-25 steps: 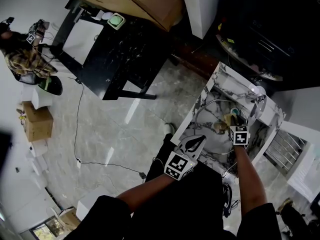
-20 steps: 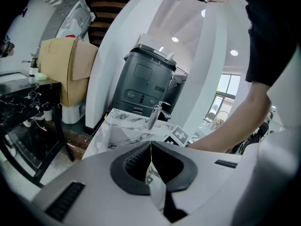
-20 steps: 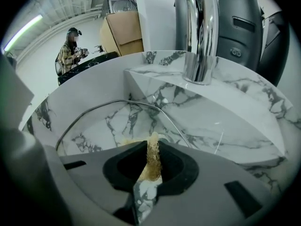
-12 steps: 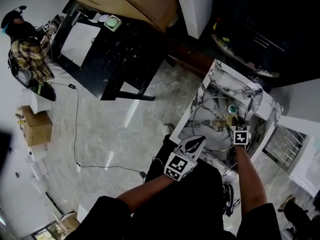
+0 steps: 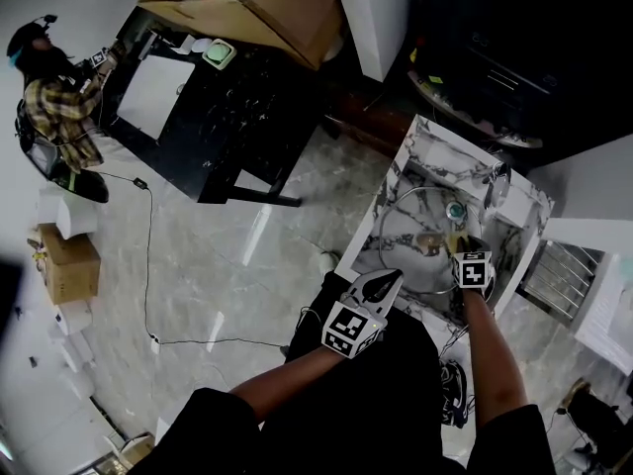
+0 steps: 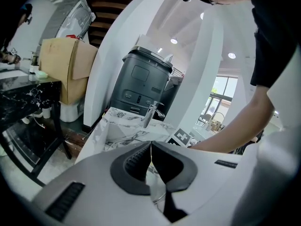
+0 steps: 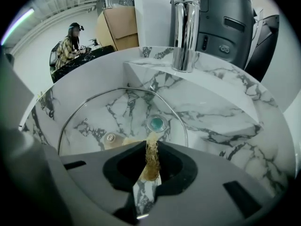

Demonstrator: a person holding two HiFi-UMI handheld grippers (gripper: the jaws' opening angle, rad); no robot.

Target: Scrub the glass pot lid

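The glass pot lid [image 5: 415, 228] lies tilted in the marble sink [image 5: 432, 159], its metal rim [image 7: 126, 87] arching over the basin and its knob [image 7: 110, 137] low at the left. My right gripper [image 7: 150, 166] is shut on a tan fibrous scrubber [image 7: 151, 155], whose tip rests on the lid close to the drain [image 7: 156, 123]. My left gripper [image 6: 151, 149] is shut on the lid's near edge, and a strip of glass [image 6: 157, 188] shows below its jaws. In the head view the left gripper [image 5: 384, 285] is at the sink's front rim and the right gripper [image 5: 458, 243] is over the basin.
A chrome faucet [image 7: 184, 31] stands at the back of the sink. A grey machine [image 6: 143, 86] stands behind the sink. Across the floor are a black table [image 5: 227, 107], a cardboard box [image 5: 267, 3] and a person [image 5: 54, 102]. A cable [image 5: 150, 265] trails on the tiles.
Both grippers keep their hold at the sink; the right one with the scrubber shifted slightly over the lid. The person at the far left moved up beside the black table.
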